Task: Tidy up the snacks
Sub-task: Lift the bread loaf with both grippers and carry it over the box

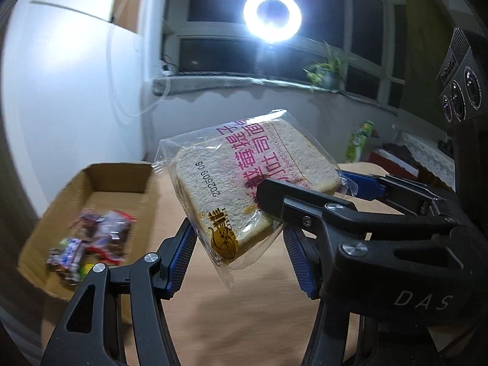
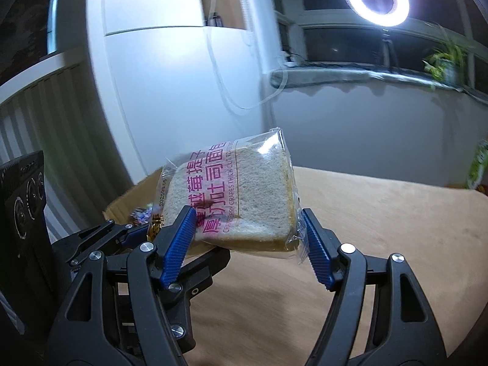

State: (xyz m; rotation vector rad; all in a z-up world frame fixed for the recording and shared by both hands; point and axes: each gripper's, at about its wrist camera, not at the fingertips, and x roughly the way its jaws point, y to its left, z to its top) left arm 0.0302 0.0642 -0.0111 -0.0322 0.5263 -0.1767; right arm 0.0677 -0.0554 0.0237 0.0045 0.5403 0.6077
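A clear-wrapped slice of toast bread [image 1: 244,189] with pink print is held up above the tan table. My right gripper [image 2: 247,231] is closed on its two edges; in the left wrist view it comes in from the right [image 1: 305,195]. My left gripper [image 1: 238,259] is open, its blue fingers on either side of the bread's lower corner without pinching it. The bread also shows in the right wrist view [image 2: 244,195]. A shallow cardboard box [image 1: 116,180] at the left holds several wrapped snacks [image 1: 91,241].
The tan table [image 2: 381,244] stretches to the right. A lit ring light [image 1: 272,16] stands by the window sill with a potted plant [image 1: 326,71]. A green package [image 1: 361,140] sits at the far right. A white wall stands behind the box.
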